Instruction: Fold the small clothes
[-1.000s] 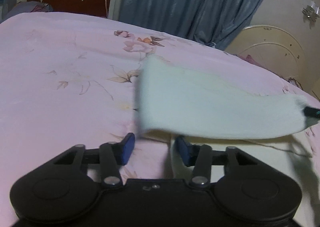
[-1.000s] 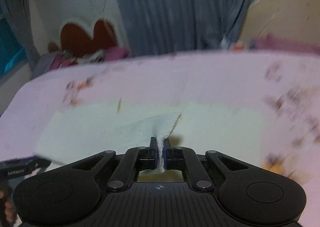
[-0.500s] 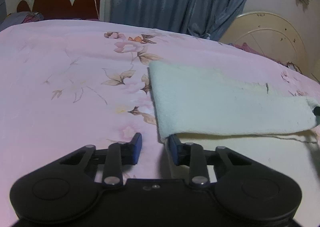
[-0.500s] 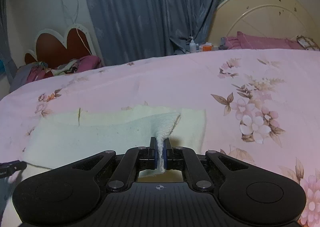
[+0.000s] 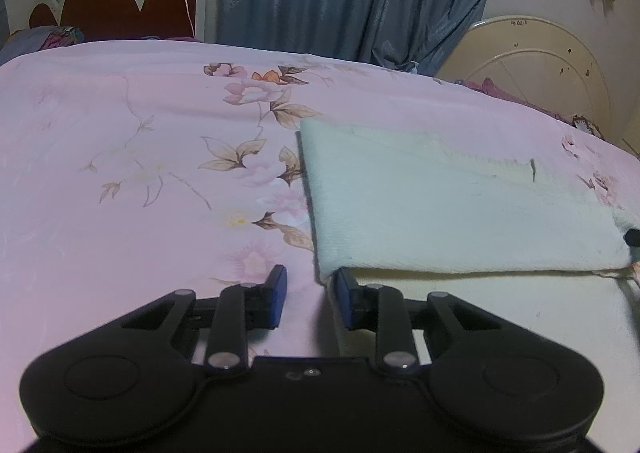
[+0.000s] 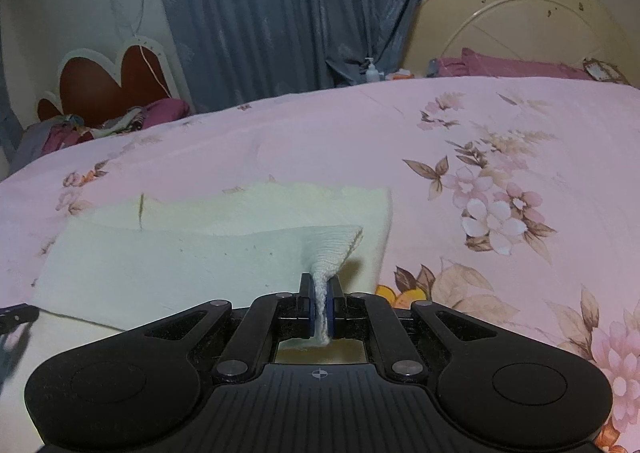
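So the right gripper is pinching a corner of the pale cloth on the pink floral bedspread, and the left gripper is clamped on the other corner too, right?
Not quite. The left gripper is open, as the left wrist view shows. The right gripper does pinch the pale cloth on the pink floral bedspread.

The bed (image 5: pixel 120 181) carried a pink floral sheet (image 6: pixel 500 157). A pale cloth (image 5: pixel 460 221) lay directly on it, partly folded over itself. At the far edge, what appeared to be bundled clothes (image 6: pixel 120 121) rested beside the headboard (image 6: pixel 104 85).
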Action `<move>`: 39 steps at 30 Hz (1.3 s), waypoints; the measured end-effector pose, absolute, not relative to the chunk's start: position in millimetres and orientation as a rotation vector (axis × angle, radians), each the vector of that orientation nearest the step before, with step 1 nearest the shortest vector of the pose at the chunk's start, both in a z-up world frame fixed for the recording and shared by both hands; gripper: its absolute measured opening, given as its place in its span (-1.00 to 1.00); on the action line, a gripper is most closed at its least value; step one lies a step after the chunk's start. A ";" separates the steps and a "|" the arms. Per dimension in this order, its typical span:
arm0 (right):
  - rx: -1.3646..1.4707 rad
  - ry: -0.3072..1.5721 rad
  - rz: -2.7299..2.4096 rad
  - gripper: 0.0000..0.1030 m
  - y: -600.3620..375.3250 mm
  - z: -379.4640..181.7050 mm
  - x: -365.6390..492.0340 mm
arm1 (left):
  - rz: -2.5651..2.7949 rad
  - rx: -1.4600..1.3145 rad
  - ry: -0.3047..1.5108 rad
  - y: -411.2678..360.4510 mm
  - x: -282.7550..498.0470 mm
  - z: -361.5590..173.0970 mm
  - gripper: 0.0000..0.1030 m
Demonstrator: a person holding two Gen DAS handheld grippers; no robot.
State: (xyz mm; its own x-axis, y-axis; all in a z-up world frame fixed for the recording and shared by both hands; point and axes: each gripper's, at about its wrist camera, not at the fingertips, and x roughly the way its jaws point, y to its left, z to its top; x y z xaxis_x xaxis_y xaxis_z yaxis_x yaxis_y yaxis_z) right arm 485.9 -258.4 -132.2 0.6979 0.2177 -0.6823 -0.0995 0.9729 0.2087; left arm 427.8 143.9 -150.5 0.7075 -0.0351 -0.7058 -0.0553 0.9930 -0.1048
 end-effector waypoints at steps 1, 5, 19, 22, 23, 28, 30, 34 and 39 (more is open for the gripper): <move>0.161 0.789 0.174 -0.92 -259.2 -135.1 486.7 | 0.011 -0.119 0.787 143.5 427.8 -150.3 -0.49; 0.167 0.806 0.166 -0.92 -260.6 -143.6 486.5 | 0.007 -0.116 0.790 142.9 428.1 -149.8 -0.49; 0.127 0.852 0.140 -0.90 -257.2 -143.4 484.9 | -0.071 -0.106 0.820 150.9 431.3 -137.5 -0.42; 0.122 0.782 0.132 -0.91 -256.5 -123.3 472.6 | -0.069 -0.107 0.730 149.7 421.6 -119.2 -0.34; 0.126 0.779 0.156 -0.91 -252.3 -120.8 471.3 | -0.083 -0.117 0.713 144.9 422.4 -116.5 -0.34; 0.050 0.851 0.177 -0.91 -223.5 -140.1 479.3 | -0.180 -0.085 0.779 105.2 446.9 -138.9 -0.32; 0.067 0.878 0.132 -0.93 -233.4 -151.2 480.1 | -0.188 -0.098 0.801 107.4 450.5 -151.6 -0.33; 0.028 0.821 0.050 -0.92 -244.4 -133.6 476.6 | -0.229 -0.122 0.801 119.6 455.8 -140.8 -0.32; 0.155 0.716 -0.049 -0.91 -260.4 -117.4 485.8 | -0.234 -0.118 0.756 126.8 492.1 -134.3 -0.29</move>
State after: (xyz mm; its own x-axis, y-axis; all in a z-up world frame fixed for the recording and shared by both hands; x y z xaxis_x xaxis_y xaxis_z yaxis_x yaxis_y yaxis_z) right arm 485.8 -260.4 -117.4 0.7541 0.0084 -0.6568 0.0976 0.9874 0.1246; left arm 492.1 126.8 -134.3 0.7035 -0.2520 -0.6645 0.1677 0.9675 -0.1893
